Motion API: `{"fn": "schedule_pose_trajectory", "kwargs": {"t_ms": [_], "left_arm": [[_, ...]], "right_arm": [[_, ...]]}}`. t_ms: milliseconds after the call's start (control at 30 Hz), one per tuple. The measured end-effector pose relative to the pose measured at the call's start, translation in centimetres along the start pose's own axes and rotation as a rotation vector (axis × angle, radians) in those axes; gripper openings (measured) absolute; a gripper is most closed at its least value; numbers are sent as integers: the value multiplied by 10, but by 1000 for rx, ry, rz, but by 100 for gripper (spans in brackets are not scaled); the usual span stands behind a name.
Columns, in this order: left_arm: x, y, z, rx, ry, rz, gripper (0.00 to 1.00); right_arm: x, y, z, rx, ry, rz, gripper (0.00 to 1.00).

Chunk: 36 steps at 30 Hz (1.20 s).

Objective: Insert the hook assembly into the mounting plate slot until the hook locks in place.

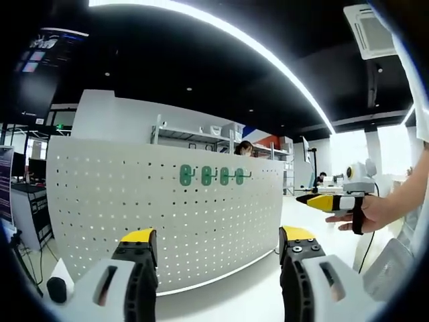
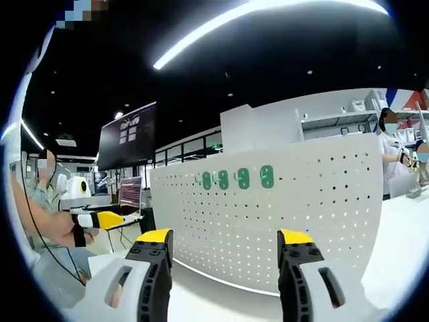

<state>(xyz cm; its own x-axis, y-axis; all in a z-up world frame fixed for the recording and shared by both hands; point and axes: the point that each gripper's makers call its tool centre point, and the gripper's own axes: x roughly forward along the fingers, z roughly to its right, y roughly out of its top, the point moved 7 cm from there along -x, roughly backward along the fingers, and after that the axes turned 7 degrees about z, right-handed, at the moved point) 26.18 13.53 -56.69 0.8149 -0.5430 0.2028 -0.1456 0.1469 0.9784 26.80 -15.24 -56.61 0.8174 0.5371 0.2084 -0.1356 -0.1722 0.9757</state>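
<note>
Your left hand-held gripper [image 1: 218, 243] and right hand-held gripper [image 2: 225, 243] both have jaws spread, holding nothing. The white perforated metal mounting plate [image 1: 120, 201] stands upright on the white surface [image 1: 248, 298], carrying 4 green plastic hook assemblies [image 1: 211, 176] in a row.

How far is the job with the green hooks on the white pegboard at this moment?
Four green hooks already sit in a row on the white pegboard; whether they are locked cannot be told. In hand: nothing. The left gripper and the right gripper are both open and empty, facing the board. What is left to do cannot be judged from these views.
</note>
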Motion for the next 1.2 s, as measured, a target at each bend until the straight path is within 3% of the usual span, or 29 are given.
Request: {"fn": "schedule_pose_trajectory", "kwargs": {"t_ms": [267,433,1200], "left_arm": [[-6,3,0,-4,5,28,77],[-7,4,0,29,-3,20,78],[-30,-3,0,16,4,-4,82]], "right_arm": [[-13,-3,0,4,-3,-5,61],[-20,-3,-3,0,-1,1,63],[-54,-10,-5,9,-24,-17,64]]}}
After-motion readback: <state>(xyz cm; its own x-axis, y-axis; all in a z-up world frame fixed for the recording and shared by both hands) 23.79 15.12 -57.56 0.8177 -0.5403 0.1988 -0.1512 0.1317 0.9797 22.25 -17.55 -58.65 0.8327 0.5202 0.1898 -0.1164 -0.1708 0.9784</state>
